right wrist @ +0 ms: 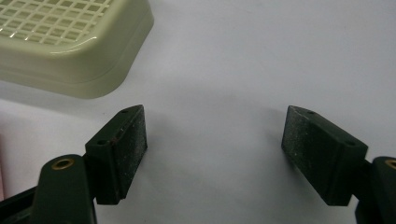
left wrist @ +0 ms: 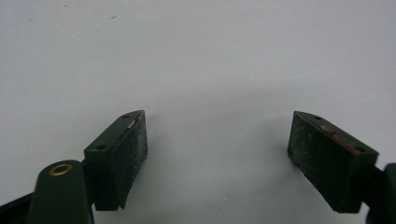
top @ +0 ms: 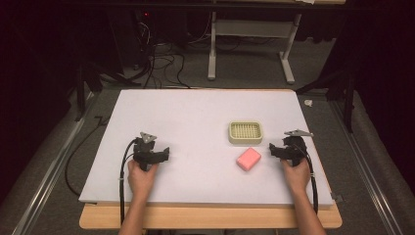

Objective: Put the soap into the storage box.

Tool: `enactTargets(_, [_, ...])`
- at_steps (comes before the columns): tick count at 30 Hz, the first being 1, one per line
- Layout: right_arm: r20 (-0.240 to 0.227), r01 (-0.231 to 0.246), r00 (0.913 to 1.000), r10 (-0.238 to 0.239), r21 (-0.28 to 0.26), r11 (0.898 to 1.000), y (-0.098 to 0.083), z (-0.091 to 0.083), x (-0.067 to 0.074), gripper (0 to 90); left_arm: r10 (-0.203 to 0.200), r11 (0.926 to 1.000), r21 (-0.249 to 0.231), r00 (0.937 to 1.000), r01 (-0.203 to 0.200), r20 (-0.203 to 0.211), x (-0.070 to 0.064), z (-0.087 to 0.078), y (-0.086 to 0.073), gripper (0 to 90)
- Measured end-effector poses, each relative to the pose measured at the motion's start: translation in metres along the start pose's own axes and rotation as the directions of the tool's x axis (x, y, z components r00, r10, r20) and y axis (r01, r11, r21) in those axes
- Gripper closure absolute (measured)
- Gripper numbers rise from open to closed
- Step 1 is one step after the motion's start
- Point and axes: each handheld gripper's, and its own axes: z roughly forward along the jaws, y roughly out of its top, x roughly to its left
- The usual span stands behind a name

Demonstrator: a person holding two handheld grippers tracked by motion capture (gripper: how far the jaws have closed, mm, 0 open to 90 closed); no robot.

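A pink soap bar (top: 248, 158) lies on the white table sheet (top: 195, 112), just in front of a cream soap dish (top: 245, 132) with a grid top. My right gripper (top: 288, 148) rests on the sheet to the right of the bar, held by a hand. In the right gripper view it (right wrist: 215, 144) stands open over bare sheet, and the cream dish (right wrist: 70, 42) sits at the upper left. My left gripper (top: 151, 152) rests at the left of the sheet; in the left gripper view it (left wrist: 217, 149) is open with nothing between its pads.
The white sheet covers a wooden table whose front edge (top: 210, 218) shows below. Beyond the far edge stand a white table frame (top: 249, 44) and floor cables (top: 161, 63). Metal rails run along both sides on the floor.
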Motion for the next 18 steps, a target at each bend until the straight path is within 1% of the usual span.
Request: enactTargets(18, [-0.001,0.001,1.0,-0.001,-0.001,1.0,-0.0001,-0.0001,0.0001,22.7,0.0,1.0,0.0,1.0,0.0,0.0,0.0,0.0,0.0,20.6])
